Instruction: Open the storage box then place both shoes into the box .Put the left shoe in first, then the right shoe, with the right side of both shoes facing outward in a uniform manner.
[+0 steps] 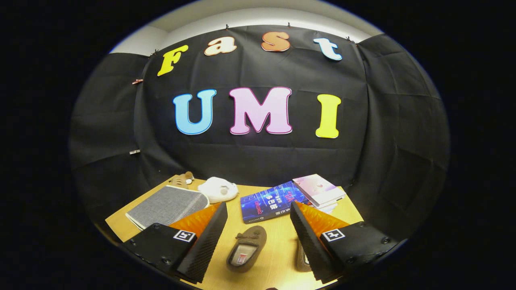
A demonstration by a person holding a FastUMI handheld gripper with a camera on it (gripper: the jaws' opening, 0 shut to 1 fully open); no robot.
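Gripper (258,225) held spread wide above the wooden table (278,249), gripping nothing.

Brown shoe (246,248) lies between the fingers at lower centre; second shoe (301,257) is mostly hidden behind the right finger (308,241). Grey storage box (167,205) sits closed at left, its near corner cut by the left finger (205,241). Bare tabletop surrounds the first shoe. Beyond: white object (218,189), hard to identify, blue book (270,202), pink books (319,190) by the far edge.
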